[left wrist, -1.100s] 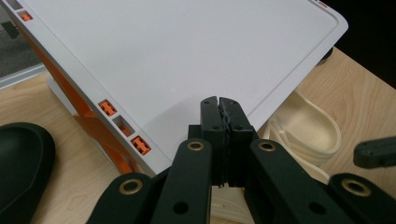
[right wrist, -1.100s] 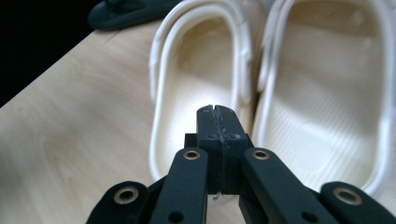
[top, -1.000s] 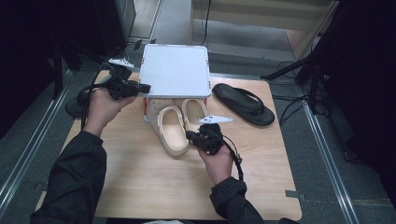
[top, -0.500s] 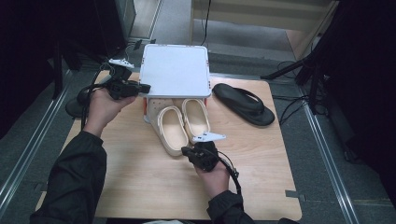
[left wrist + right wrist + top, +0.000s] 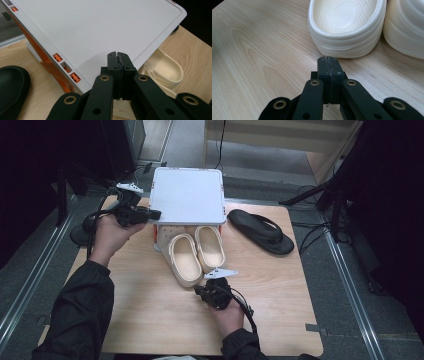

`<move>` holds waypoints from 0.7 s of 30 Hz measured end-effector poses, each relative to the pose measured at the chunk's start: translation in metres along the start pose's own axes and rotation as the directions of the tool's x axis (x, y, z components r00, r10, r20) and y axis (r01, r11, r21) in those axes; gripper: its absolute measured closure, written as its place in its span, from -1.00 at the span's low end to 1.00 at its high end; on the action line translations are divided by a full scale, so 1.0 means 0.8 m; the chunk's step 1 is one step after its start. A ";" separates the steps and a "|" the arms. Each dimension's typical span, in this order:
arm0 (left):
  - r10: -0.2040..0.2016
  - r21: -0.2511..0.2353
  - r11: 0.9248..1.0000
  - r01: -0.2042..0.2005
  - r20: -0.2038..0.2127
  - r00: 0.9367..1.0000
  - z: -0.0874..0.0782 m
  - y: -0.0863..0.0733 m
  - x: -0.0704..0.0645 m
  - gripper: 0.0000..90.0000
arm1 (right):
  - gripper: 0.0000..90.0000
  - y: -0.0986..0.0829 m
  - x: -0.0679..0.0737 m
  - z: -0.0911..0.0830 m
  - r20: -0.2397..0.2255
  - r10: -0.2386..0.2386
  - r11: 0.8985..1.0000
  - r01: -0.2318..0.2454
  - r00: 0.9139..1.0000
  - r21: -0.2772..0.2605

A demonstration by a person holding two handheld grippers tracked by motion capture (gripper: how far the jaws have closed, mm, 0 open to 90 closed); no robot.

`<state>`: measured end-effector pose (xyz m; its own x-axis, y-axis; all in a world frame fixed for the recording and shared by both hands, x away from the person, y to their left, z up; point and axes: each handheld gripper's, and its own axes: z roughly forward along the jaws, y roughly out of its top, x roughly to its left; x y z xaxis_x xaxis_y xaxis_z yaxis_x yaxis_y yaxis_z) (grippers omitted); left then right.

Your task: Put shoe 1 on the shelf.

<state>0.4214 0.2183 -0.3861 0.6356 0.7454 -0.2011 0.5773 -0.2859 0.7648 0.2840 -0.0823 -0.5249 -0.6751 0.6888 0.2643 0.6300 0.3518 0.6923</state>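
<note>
Taking the white box lid as the landmark: the left gripper is sitting at the lid's left edge, its jaws pressed together with nothing between them, the tips lying over the lid's surface in the left gripper view; whether they touch it is unclear. Just in front of the lid, the pair of cream clogs is lying side by side on the wooden table, toes tucked partly under the lid. Further in front of the lid, the right gripper is hovering just short of the left clog's heel, jaws closed on nothing. Right of the lid, a black flip-flop is lying on the table.
</note>
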 end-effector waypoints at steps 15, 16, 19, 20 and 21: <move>0.002 0.001 1.000 -0.002 -0.003 1.000 0.000 0.000 -0.001 0.99 | 1.00 0.016 0.001 0.015 0.020 -0.012 1.000 0.012 1.000 -0.007; 0.002 -0.002 1.000 -0.002 -0.005 1.000 0.000 0.000 -0.001 0.99 | 1.00 0.018 0.002 0.015 0.015 -0.007 1.000 0.007 1.000 -0.012; -0.001 0.000 1.000 0.001 -0.002 1.000 0.000 0.000 0.000 0.99 | 1.00 0.021 0.005 0.017 0.011 -0.007 1.000 0.007 1.000 -0.019; -0.002 0.000 1.000 0.002 -0.002 1.000 0.000 0.000 0.000 0.99 | 1.00 0.023 0.005 0.018 0.008 -0.002 1.000 0.002 1.000 -0.013; -0.001 0.000 1.000 0.001 -0.001 1.000 0.000 0.000 0.000 0.99 | 1.00 0.024 0.006 0.019 0.005 -0.003 1.000 0.003 1.000 -0.011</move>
<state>0.4213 0.2180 -0.3861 0.6341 0.7466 -0.2012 0.5779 -0.2847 0.7648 0.2988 -0.0623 -0.5204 -0.6750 0.6907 0.2593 0.6238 0.3466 0.7006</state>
